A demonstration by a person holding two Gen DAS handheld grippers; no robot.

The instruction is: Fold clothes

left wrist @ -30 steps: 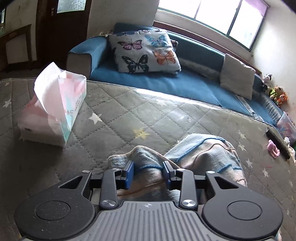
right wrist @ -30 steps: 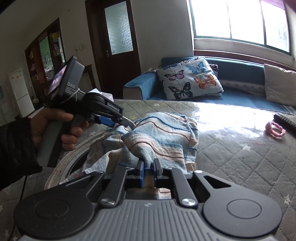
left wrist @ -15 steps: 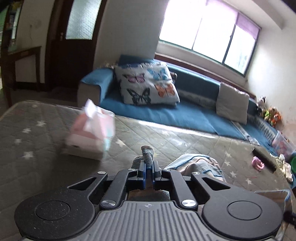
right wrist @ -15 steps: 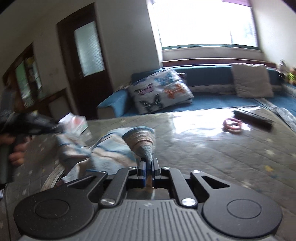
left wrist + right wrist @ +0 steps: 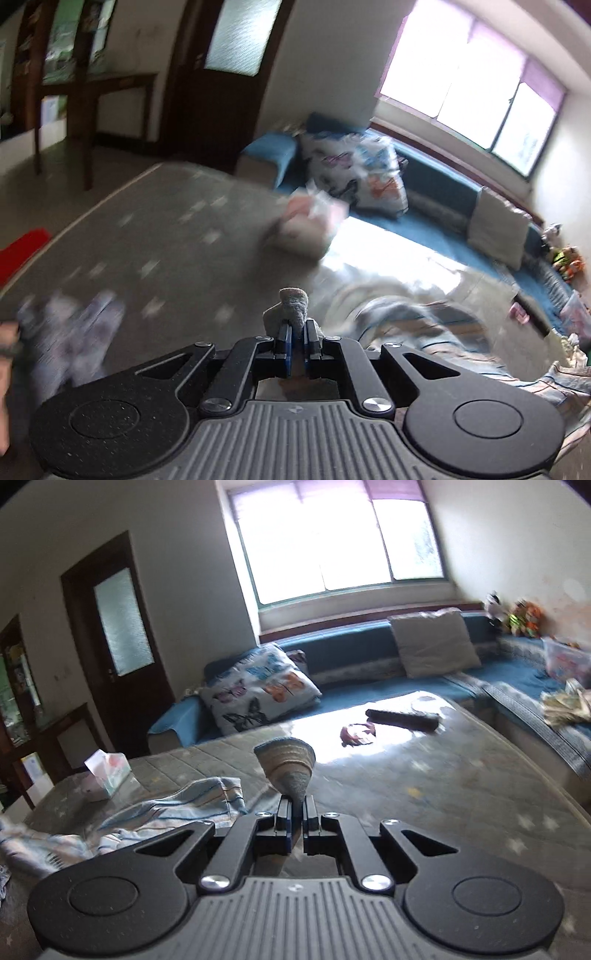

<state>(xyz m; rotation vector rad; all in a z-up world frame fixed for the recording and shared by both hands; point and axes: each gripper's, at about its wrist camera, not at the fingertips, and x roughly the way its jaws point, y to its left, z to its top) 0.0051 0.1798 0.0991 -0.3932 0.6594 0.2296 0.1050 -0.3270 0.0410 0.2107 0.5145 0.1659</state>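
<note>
A light blue striped garment (image 5: 177,808) lies stretched across the grey quilted mattress (image 5: 424,775). My right gripper (image 5: 295,808) is shut on a bunched corner of it, which fans out above the pads. In the blurred left wrist view my left gripper (image 5: 295,328) is shut on another grey tuft of the garment (image 5: 413,325), whose body trails off to the right across the mattress (image 5: 166,229). Both pinched corners are lifted off the mattress.
A pink tissue pack (image 5: 107,775) sits near the mattress's far left edge. A dark remote (image 5: 402,718) and a pink toy (image 5: 356,733) lie toward the far side. A blue sofa (image 5: 369,653) with a butterfly cushion (image 5: 258,698) runs behind. More cloth (image 5: 74,339) lies at the left.
The left gripper closed on a garment corner and pulled it up and to the left. The right gripper carried its corner to the right, so the garment has spread out between them.
</note>
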